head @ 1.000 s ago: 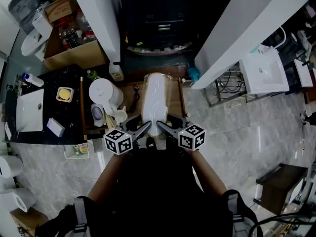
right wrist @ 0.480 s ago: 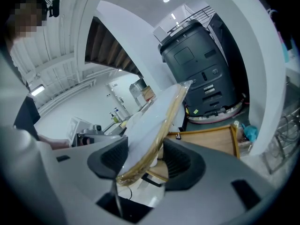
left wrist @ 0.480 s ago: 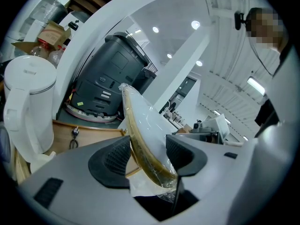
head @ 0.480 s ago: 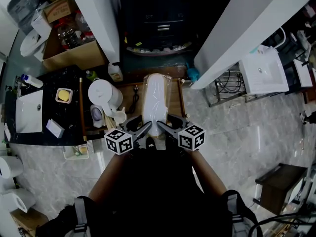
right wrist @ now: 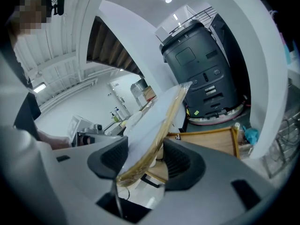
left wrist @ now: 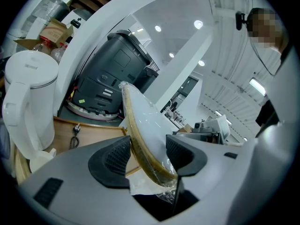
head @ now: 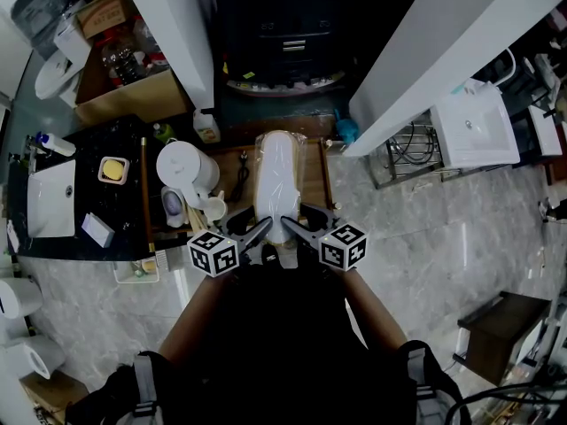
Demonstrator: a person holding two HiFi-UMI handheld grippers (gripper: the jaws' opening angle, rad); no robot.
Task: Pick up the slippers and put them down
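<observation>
where left gripper [left wrist: 147, 151] and right gripper [right wrist: 145, 161] pinch, flat white slippers [head: 279, 180], glossy plastic-wrapped

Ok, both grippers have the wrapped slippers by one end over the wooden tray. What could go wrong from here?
1. The left gripper and right gripper pinch only the near end of the slippers, through glossy wrap; the far end is unsupported, so the pack might slip or twist out.
2. The white kettle and a cup stand close on the left; swinging that way could knock them.
</observation>
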